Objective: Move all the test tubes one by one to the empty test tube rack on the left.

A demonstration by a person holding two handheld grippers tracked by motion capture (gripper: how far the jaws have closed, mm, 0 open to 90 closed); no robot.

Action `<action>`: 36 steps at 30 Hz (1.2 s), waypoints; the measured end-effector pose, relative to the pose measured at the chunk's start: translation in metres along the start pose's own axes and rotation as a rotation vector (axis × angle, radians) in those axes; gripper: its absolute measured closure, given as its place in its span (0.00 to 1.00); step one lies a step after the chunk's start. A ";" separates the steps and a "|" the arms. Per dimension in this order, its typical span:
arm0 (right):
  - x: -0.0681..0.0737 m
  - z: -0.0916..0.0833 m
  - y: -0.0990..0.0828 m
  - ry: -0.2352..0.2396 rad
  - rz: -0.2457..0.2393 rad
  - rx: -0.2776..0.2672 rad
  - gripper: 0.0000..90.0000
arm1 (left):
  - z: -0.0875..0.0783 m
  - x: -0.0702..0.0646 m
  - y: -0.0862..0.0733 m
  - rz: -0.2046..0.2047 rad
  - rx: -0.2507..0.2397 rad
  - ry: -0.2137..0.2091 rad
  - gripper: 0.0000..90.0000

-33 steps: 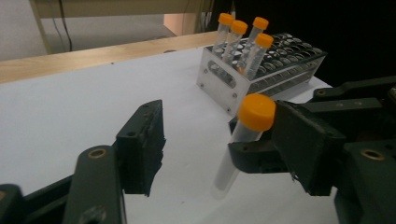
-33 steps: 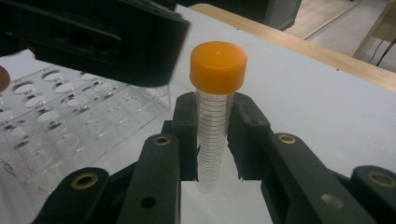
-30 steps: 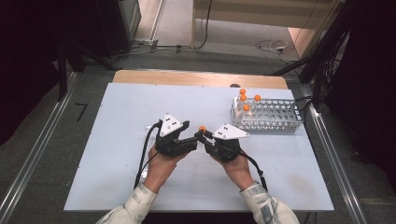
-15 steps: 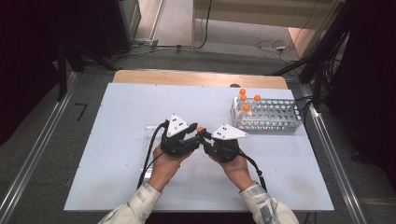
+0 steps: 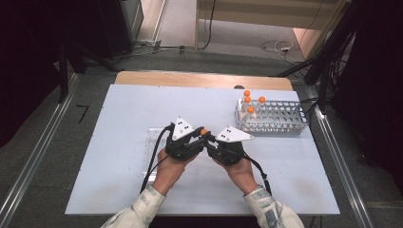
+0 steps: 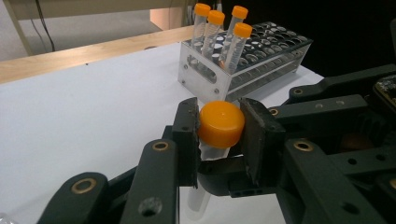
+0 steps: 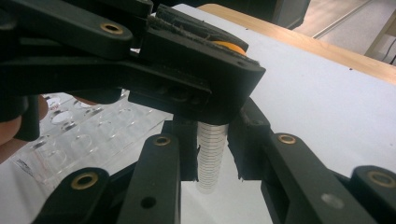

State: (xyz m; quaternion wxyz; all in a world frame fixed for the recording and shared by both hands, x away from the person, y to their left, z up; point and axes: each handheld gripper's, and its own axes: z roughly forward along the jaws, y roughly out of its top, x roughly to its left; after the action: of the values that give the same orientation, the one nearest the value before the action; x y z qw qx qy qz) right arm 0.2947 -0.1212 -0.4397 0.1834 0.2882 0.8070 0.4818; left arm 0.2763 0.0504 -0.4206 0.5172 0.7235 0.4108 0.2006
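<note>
White table point(image 5: 119, 142), wooden far edge point(image 5: 199, 79); grey floor point(image 5: 43, 137); dark surroundings.

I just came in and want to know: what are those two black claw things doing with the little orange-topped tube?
A person holds a gripper in each hand over the white table. The right gripper clamps the clear body of a tube, and the left gripper, whose jaws have just been closing, now pinches its orange cap. It looks set up for twisting the cap, though that is a guess. Four more capped tubes stand in the metal rack nearby, and a clear plastic tray lies beside the hands.
</note>
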 end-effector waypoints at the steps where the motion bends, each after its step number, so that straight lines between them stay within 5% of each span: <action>1: 0.000 0.000 0.000 0.000 0.000 0.000 0.80 | 0.000 0.000 0.000 0.000 0.001 -0.001 0.76; 8: 0.000 0.000 0.000 0.004 0.005 0.000 0.78 | -0.001 0.002 0.001 -0.014 0.003 -0.010 0.77; 16: -0.002 0.001 0.000 0.018 0.022 0.022 0.38 | -0.007 0.013 0.005 -0.056 -0.013 -0.002 0.77; 36: -0.004 0.002 0.000 0.035 0.048 0.046 0.25 | -0.038 0.040 0.020 -0.095 -0.070 0.061 0.77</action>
State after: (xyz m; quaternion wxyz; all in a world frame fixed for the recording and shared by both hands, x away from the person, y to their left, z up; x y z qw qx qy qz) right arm 0.2989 -0.1226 -0.4405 0.1508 0.3030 0.8139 0.4723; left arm 0.2806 0.1020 -0.3930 0.5384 0.6782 0.4530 0.2120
